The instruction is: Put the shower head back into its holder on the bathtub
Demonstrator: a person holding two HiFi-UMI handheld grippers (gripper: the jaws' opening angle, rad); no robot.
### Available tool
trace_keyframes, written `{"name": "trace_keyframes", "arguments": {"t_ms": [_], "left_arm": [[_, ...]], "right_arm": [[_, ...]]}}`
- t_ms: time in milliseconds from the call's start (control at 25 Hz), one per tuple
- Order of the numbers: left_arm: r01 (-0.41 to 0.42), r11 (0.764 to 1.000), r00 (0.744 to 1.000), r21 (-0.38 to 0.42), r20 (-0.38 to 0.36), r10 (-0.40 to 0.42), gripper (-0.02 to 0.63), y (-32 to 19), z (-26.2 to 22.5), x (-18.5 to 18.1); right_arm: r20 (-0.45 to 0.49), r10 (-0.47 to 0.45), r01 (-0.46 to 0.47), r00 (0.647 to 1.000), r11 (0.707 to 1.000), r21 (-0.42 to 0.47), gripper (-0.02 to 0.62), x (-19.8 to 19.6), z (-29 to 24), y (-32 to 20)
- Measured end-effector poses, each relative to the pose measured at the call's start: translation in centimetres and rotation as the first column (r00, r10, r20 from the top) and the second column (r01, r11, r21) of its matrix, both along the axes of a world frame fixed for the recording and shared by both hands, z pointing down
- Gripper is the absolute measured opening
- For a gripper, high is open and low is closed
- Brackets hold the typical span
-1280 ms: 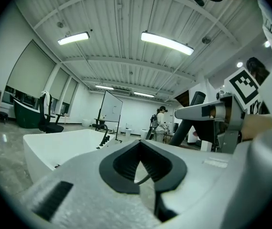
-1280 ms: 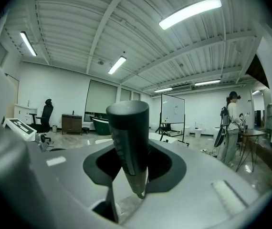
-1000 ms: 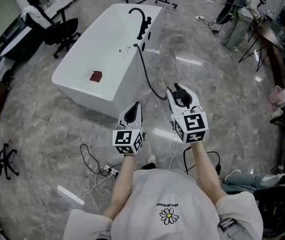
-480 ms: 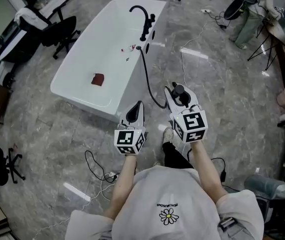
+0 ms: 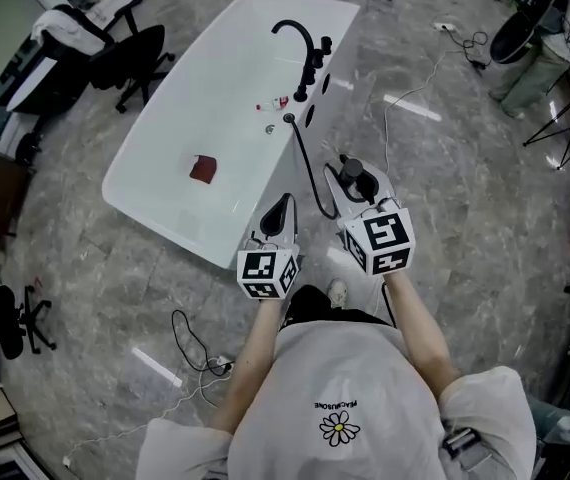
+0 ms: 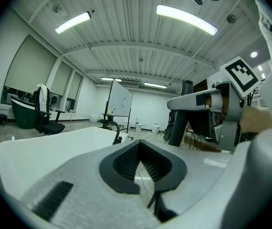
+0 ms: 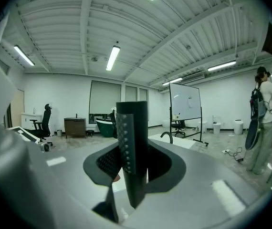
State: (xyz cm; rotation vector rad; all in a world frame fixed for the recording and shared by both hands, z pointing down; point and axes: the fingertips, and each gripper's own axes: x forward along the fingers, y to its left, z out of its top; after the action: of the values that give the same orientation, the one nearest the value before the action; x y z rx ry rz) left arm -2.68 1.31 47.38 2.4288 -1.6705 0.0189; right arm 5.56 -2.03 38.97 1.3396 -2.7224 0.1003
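Observation:
The white bathtub [image 5: 165, 178] stands ahead of me, with its black faucet [image 5: 300, 40] on the far rim. A black hose [image 5: 310, 173] runs from the tub's rim down to the black shower head [image 5: 357, 176], which stands upright between the jaws of my right gripper [image 5: 357, 173]. In the right gripper view the shower head [image 7: 132, 147] fills the gap and the pads press on it. My left gripper [image 5: 283, 206] is shut and empty, just short of the tub's near corner; in the left gripper view its jaws meet over the tub [image 6: 50, 149].
A dark red object [image 5: 203, 168] lies inside the tub, and a small item [image 5: 275, 105] sits on its rim. A black office chair [image 5: 130, 60] stands left of the tub. Cables [image 5: 197, 340] and a white strip [image 5: 155, 366] lie on the floor near my feet.
Both grippers have moved closer to the bathtub together; its near corner now lies right in front of the left gripper. The shower head stays in the right gripper.

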Motion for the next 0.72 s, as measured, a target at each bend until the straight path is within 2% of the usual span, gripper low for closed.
{"name": "trace_keyframes", "arguments": {"t_ms": [160, 400, 600, 720], "left_arm": [[0.006, 1.0, 1.0, 0.003, 0.003, -0.006, 0.0, -4.7, -0.2, 0.4], [-0.014, 1.0, 1.0, -0.003, -0.003, 0.014, 0.0, -13.1, 2.0, -1.4], [-0.073, 0.997, 0.997, -0.009, -0.023, 0.072, 0.0, -19.5, 3.6, -1.5], [-0.143, 0.988, 0.987, -0.061, -0.079, 0.138, 0.056, -23.1, 5.2, -0.5]], "right_arm": [[-0.008, -0.025, 0.025, 1.0, 1.0, -0.013, 0.118, -0.3, 0.6, -4.7], [0.006, -0.02, 0.02, 1.0, 0.999, -0.035, 0.117, -1.9, 1.9, -13.2], [0.0, -0.023, 0.023, 1.0, 1.0, -0.013, 0.117, -3.4, -0.2, -20.7], [0.009, -0.027, 0.027, 1.0, 1.0, 0.008, 0.117, -4.4, -2.4, -25.0]]}}
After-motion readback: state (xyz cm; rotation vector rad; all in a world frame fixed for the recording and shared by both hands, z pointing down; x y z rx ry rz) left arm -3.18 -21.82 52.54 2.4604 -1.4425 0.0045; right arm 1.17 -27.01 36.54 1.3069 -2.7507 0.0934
